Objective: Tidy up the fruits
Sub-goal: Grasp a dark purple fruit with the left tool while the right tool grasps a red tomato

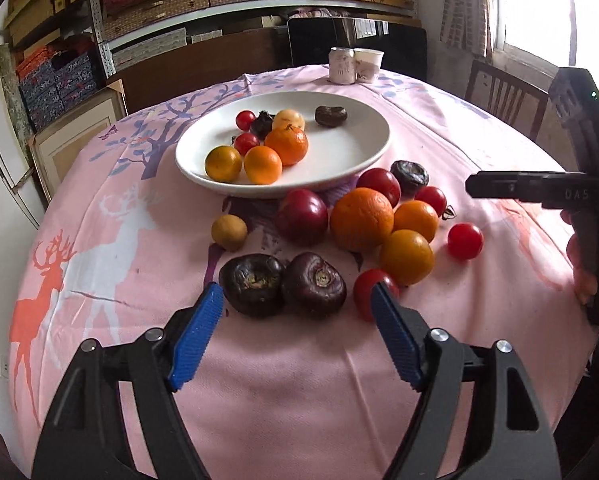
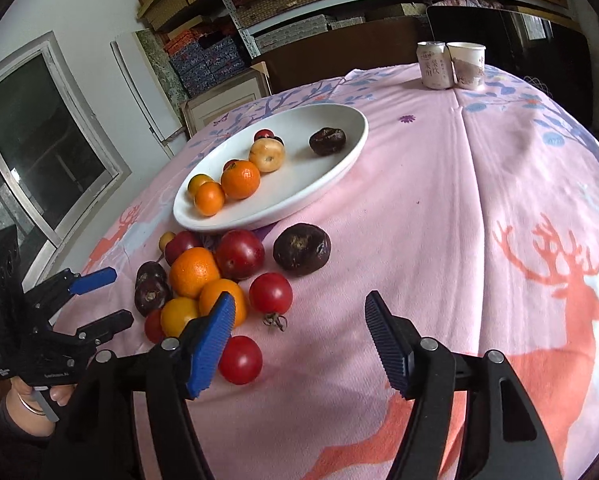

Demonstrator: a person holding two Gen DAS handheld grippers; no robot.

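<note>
A white plate (image 1: 351, 156) holds several fruits: oranges, small tomatoes and dark fruits; it also shows in the right wrist view (image 2: 299, 200). In front of it a pile lies on the pink cloth: a big orange (image 1: 361, 218), red plums (image 1: 301, 216), tomatoes and two dark purple fruits (image 1: 251, 284) (image 1: 315, 284). My left gripper (image 1: 297, 300) is open and empty, with both dark fruits just beyond its blue fingertips. My right gripper (image 2: 299, 316) is open and empty, above the cloth right of the pile, a red tomato (image 2: 240, 359) by its left finger.
A drink can (image 2: 433, 65) and a paper cup (image 2: 467, 65) stand at the table's far edge. A wooden chair (image 1: 503, 96) stands at the far right. Shelves with boxes fill the back wall. My right gripper's body (image 1: 539, 192) shows at the right of the left wrist view.
</note>
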